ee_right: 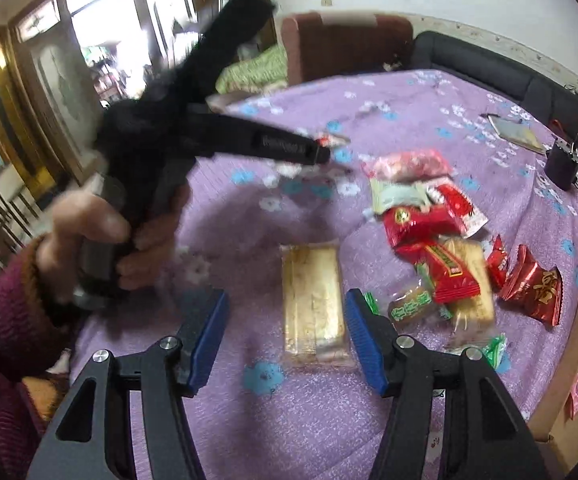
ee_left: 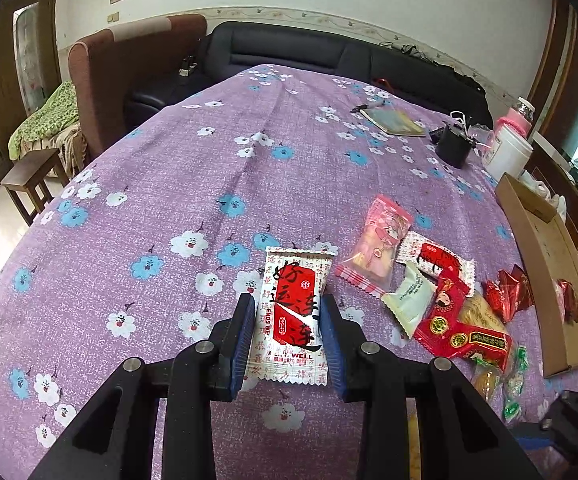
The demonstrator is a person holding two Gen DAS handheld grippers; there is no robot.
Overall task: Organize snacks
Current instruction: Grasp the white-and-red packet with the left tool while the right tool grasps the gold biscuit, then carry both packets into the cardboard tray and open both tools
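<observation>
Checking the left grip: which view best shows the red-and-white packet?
Left wrist view: the red-and-white packet sits sharp, clamped between the left gripper pads. The right wrist view shows only a blurred sliver of it past that gripper's tip.

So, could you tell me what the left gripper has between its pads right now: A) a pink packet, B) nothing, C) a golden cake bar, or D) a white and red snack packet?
D: the left gripper has its blue pads pressed on both sides of the white and red snack packet.
</observation>
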